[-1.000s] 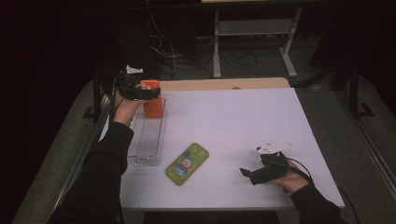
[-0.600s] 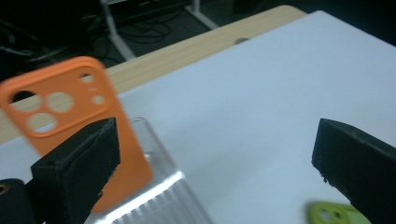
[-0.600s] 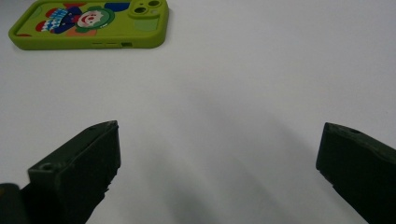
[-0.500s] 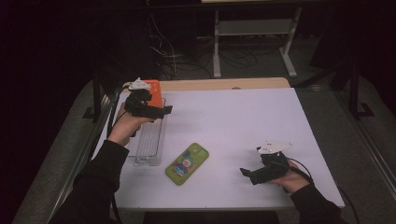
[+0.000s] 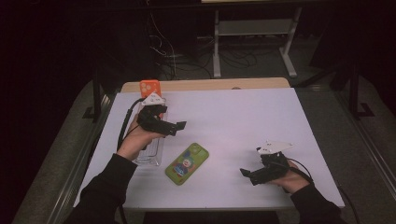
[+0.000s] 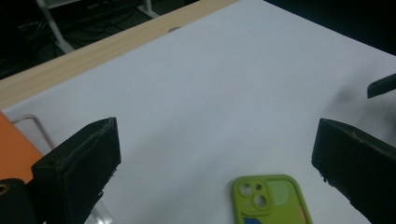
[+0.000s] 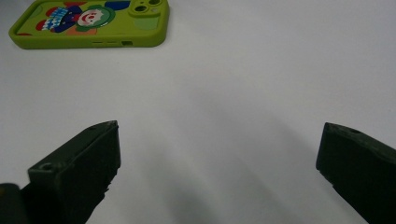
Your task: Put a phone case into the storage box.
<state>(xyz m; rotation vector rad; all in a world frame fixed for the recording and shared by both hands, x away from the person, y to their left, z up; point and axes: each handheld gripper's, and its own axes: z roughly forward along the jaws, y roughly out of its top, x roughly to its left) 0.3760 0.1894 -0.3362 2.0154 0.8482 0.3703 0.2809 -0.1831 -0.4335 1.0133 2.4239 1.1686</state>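
Observation:
A green phone (image 5: 187,163) with a cartoon picture on its back lies face down on the white table (image 5: 243,121), near the front middle. My left gripper (image 5: 175,127) hovers open above a clear plastic tray (image 5: 153,153), pointing right, just beyond the phone. Its own view has the phone's camera end (image 6: 271,198) low between its wide-apart jaws (image 6: 215,158). An orange block (image 5: 150,87) stands at the tray's far end. My right gripper (image 5: 247,173) rests open near the front right, pointing left at the phone (image 7: 91,21), with bare table between its jaws (image 7: 219,158).
A wooden strip (image 5: 210,85) runs along the table's far edge. Beyond it, a metal stand (image 5: 254,32) and cables sit on the dark floor. Dark rails flank the table on both sides.
My left gripper has drawn back from the orange block, toward the person and rightward, over the clear tray. The right gripper has stayed put.

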